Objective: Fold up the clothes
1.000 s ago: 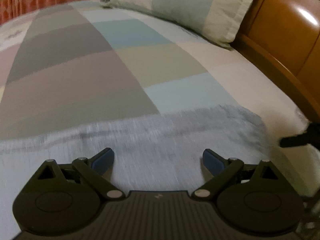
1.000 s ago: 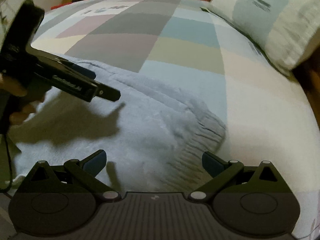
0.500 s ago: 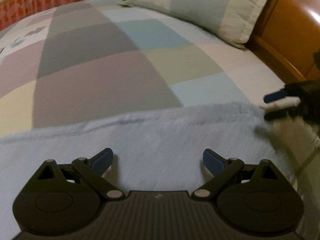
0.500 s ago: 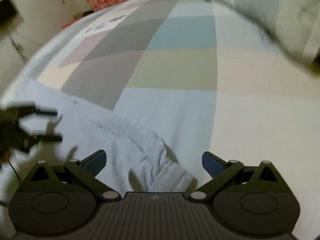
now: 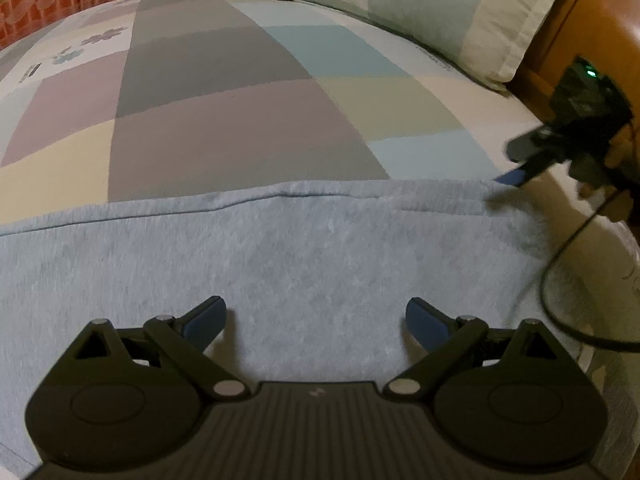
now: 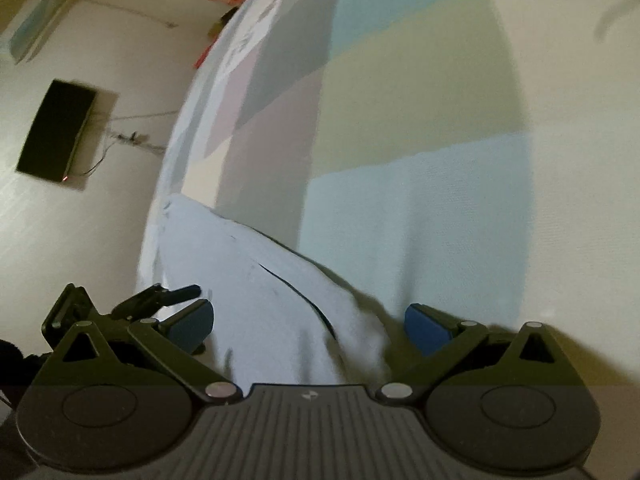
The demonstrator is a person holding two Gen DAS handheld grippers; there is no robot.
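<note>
A light blue knit garment [image 5: 280, 256] lies spread flat across the near part of the bed. My left gripper [image 5: 316, 320] hovers low over its middle, open, with nothing between the blue pads. In the left wrist view the right gripper [image 5: 516, 176] reaches the garment's far right corner. In the right wrist view, rolled sideways, my right gripper [image 6: 308, 324] is open with a bunched end of the garment [image 6: 280, 300] lying between its fingers. The left gripper [image 6: 168, 296] shows at that view's lower left.
The bed carries a patchwork sheet [image 5: 224, 112] of grey, mauve, blue and green blocks. A pillow [image 5: 448, 4] lies at the far right against a wooden headboard [image 5: 600, 20]. A black cable [image 5: 560, 280] trails from the right gripper. A dark wall-mounted screen [image 6: 56, 128] is beyond the bed.
The right gripper has dropped to the garment's right end and rolled sideways. The left gripper has swung over the garment's middle, which now lies smoother.
</note>
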